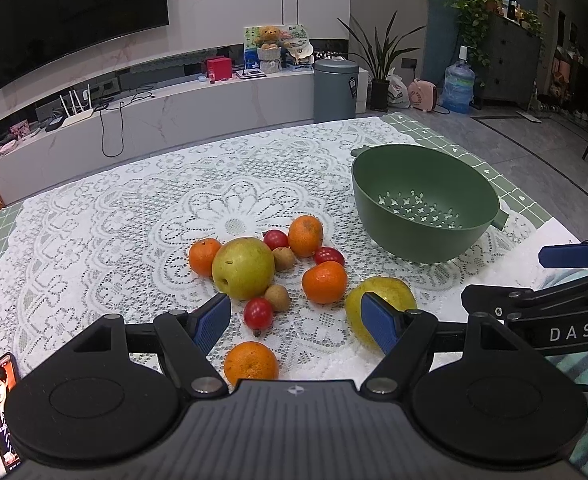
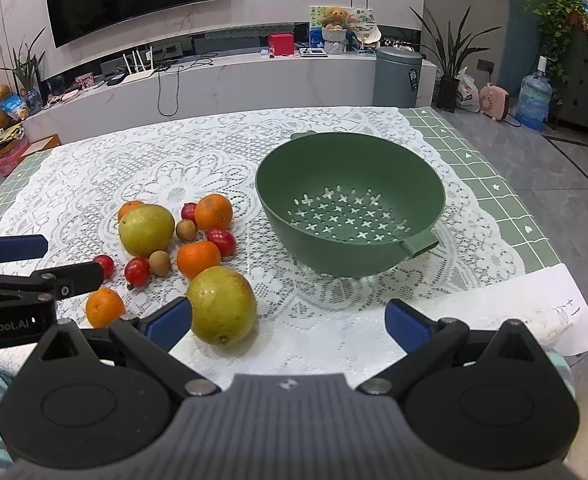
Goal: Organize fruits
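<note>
A green colander [image 1: 425, 184] [image 2: 349, 176] stands empty on the lace cloth at the right. To its left lies a cluster of fruit: two yellow-green pears [image 1: 242, 267] [image 2: 221, 305], several oranges [image 1: 324, 282] [image 2: 198, 258], small red tomatoes [image 1: 258, 312] [image 2: 137, 271] and brown longans [image 1: 277, 297] [image 2: 159, 262]. My left gripper [image 1: 295, 318] is open and empty, low over the near side of the cluster, an orange [image 1: 251, 363] just below it. My right gripper [image 2: 288, 322] is open and empty, with the near pear by its left finger [image 2: 170, 322].
A phone [image 1: 2, 404] lies at the near left of the table. A white paper sheet [image 2: 565, 316] lies at the near right edge. Beyond the table stand a TV cabinet [image 1: 174, 120], a grey bin [image 1: 335, 90] and a water jug [image 1: 457, 84].
</note>
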Motion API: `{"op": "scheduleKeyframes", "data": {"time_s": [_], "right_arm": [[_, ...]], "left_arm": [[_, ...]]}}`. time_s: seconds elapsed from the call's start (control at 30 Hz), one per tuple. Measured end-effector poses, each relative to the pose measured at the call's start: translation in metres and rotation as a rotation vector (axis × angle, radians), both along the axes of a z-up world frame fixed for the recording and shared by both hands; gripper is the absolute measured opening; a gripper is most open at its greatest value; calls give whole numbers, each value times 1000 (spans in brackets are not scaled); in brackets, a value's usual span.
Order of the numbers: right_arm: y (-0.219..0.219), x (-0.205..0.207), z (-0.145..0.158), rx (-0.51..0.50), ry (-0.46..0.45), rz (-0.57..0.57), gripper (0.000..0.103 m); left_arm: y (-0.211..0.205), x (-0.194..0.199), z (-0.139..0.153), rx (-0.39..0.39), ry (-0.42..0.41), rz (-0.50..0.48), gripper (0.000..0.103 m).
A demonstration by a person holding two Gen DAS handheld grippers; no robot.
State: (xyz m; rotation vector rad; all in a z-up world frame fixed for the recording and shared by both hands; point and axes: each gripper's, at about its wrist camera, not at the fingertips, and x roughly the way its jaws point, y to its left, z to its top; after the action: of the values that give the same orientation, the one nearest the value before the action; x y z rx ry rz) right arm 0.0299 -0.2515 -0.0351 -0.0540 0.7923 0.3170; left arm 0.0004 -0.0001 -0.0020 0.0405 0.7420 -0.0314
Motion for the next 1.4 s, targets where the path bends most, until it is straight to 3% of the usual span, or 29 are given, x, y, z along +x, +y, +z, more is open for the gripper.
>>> {"op": "scheduleKeyframes", "data": {"time_s": [0.1, 0.3, 0.4, 0.57, 0.67, 0.8, 0.9, 1.07, 1.27, 1.4], "right_arm": [[3, 0, -3, 1, -30, 19, 99], [18, 6, -15, 18, -20, 110, 98], [24, 11, -22, 34, -6, 162, 87], [36, 20, -31, 21, -14, 200, 83], [42, 27, -37, 14, 18, 196, 74], [45, 35, -44, 37, 61, 186, 74], [50, 41, -50, 22, 83, 186, 72], [56, 51, -56, 4, 107, 194, 71], [62, 62, -63, 14, 186, 205, 63], [66, 69, -66, 13, 220, 203, 63]], "left_arm": [[5, 3, -1, -8, 13, 0, 81], [16, 6, -7, -2, 43, 43, 80], [22, 7, -10, -13, 46, 52, 80], [28, 12, -18, -19, 66, 50, 74], [31, 16, -21, -26, 59, 52, 70], [34, 22, -23, -12, 49, 47, 62], [36, 26, -26, 8, 26, 44, 62], [43, 36, -33, -42, 63, 45, 62], [49, 48, -38, -52, 83, 34, 70], [54, 60, -39, -60, 90, 34, 74]]}}
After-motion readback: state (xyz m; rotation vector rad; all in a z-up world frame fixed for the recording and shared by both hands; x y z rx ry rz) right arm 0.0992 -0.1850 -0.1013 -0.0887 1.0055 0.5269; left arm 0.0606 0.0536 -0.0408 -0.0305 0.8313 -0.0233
